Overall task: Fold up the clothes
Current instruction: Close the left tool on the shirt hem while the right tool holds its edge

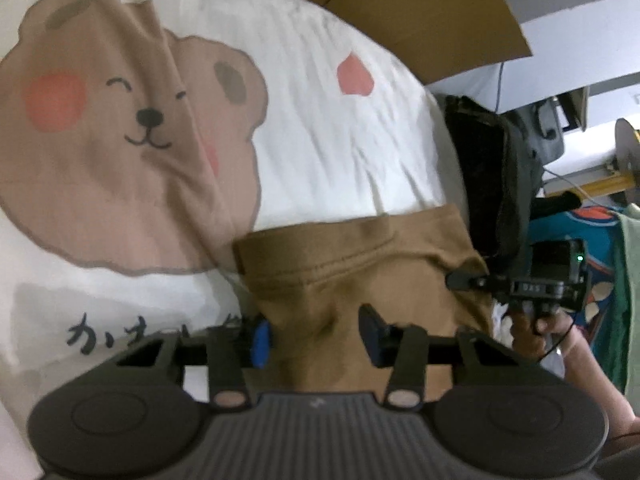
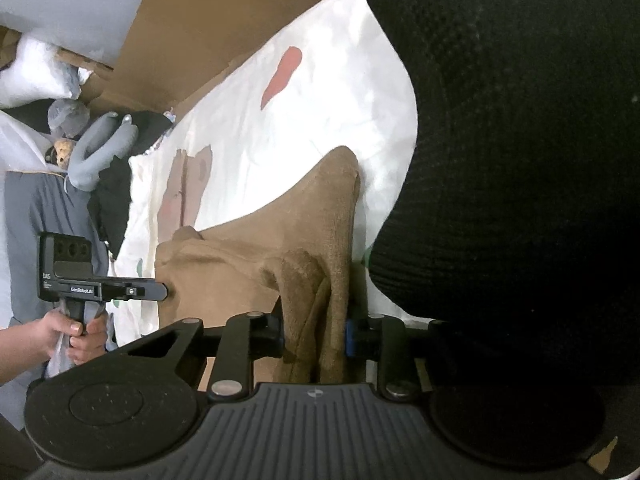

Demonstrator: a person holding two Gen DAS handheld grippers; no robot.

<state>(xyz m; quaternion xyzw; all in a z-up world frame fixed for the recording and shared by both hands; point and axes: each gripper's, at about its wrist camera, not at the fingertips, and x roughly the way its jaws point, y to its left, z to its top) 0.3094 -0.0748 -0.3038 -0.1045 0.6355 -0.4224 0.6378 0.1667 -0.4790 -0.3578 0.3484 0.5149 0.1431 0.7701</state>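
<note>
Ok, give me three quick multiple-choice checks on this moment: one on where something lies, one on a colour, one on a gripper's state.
1. Where does the tan garment lie?
A. on the white bear-print sheet
B. inside the cardboard box
C. on a bare floor

2. What colour is the bulky knit garment at the right of the right wrist view?
A. red
B. black
C. yellow

3. How is the right gripper?
A. wide open over nothing
B. closed on bunched tan cloth
C. closed on the sheet

Answers: 1 A, white sheet shows around the garment's edges; 2 B, it reads as a dark black knit; 3 B, a bunched fold of tan cloth fills the gap between its pads.
</note>
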